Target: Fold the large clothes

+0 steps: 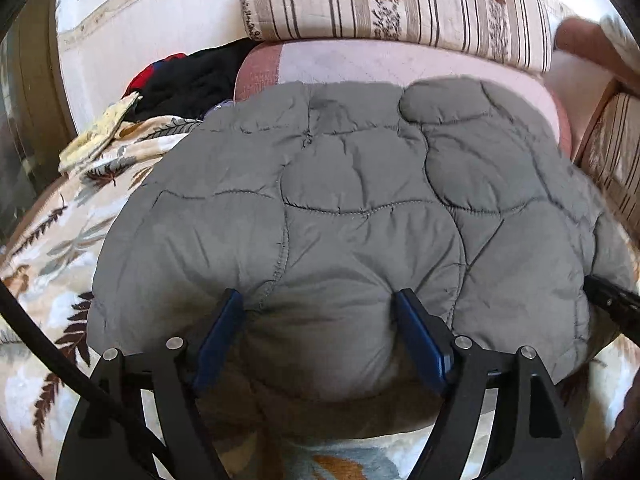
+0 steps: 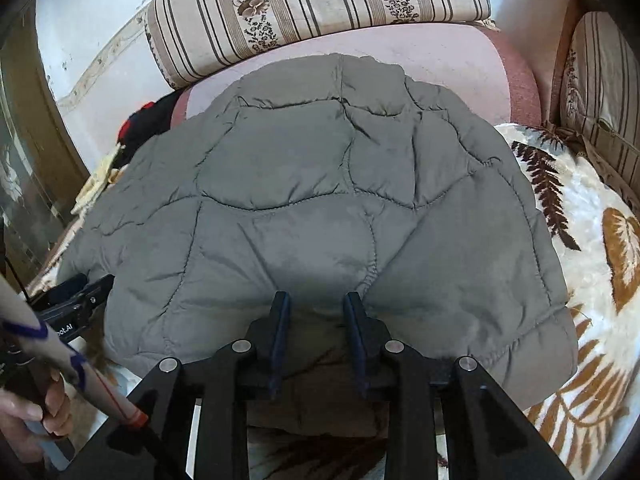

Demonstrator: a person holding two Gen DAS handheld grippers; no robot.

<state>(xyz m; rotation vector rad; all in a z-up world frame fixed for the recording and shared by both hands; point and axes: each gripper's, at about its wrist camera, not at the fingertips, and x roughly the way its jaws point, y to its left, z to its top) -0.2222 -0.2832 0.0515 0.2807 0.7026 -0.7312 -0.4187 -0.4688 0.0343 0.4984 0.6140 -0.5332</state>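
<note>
A grey quilted puffer jacket [image 1: 340, 184] lies folded on a leaf-patterned blanket [image 1: 52, 240]; it also shows in the right wrist view [image 2: 304, 200]. My left gripper [image 1: 320, 304] is open wide, with its blue-padded fingers [image 1: 224, 328] pressed into the jacket's near edge, and fabric bulges between them. My right gripper [image 2: 316, 304] stands at the near edge too, its jaws partly closed around a thick fold of the jacket. The left gripper's body [image 2: 76, 304] shows at the jacket's left edge in the right wrist view.
A striped floral cushion [image 1: 400, 4] and a pink cushion [image 1: 400, 64] lie behind the jacket. A pile of black and red clothes [image 1: 184, 80] sits at the back left. Another striped cushion [image 2: 600, 92] is at the right. The blanket [image 2: 600, 260] extends to the right.
</note>
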